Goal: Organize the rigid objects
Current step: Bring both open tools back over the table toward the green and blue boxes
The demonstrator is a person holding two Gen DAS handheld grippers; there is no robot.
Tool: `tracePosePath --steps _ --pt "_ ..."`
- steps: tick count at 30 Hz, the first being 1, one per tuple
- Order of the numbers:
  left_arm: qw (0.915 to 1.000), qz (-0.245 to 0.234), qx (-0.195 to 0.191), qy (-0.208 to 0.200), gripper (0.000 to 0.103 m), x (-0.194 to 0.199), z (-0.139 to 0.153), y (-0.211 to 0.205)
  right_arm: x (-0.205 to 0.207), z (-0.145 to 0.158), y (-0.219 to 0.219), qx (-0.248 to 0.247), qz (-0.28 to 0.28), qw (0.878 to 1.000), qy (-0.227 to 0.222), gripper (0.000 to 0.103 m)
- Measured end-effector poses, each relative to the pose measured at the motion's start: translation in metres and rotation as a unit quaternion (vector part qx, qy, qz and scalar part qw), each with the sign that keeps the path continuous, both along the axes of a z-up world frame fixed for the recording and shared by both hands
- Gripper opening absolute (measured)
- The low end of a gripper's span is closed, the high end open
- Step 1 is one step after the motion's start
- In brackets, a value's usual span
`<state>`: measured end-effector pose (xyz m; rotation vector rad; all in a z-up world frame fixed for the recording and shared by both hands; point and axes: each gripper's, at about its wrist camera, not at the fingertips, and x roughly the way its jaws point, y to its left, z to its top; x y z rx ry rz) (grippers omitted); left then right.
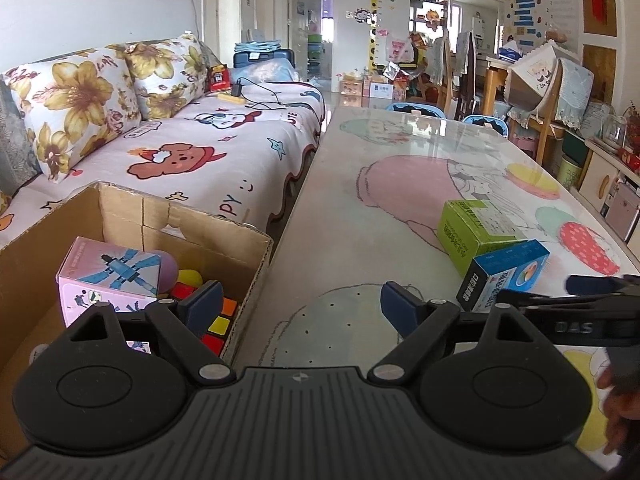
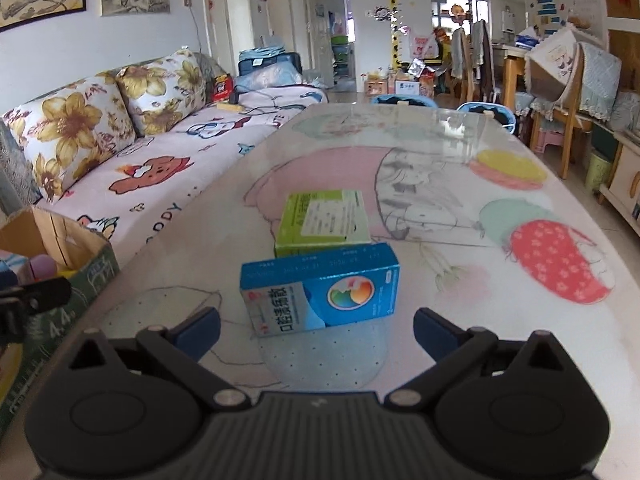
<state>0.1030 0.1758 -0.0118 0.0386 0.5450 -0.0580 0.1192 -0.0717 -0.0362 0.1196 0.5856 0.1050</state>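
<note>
Right gripper (image 2: 316, 330) gaping wide, blue box (image 2: 320, 290) just ahead

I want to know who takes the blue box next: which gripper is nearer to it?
Right. The right gripper stands open just short of the blue box; the left gripper sits off to its side, by the cardboard box.

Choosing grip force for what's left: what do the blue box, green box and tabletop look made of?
Blue box: thin printed card with a slight sheen; crisp folded edges, so probably light and crushable. Green box: the same sort of printed card, with a pale label on top. Tabletop: hard and glossy, likely glass or clear plastic over a cartoon print; it mirrors the window light.
</note>
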Motion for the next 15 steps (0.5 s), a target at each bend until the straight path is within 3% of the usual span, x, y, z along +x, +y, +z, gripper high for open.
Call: tracePosePath --steps 8,15 --pt "1.0 -0.006 0.002 0.006 0.103 0.003 -0.001 0.002 0.027 -0.013 0.012 -0.02 0.012 1.0 0.004 0.102" --pt "0.9998 -0.005 -0.009 0.016 0.103 0.004 0.0 0.004 0.033 -0.018 0.011 -0.044 -0.048 0.998 0.012 0.102"
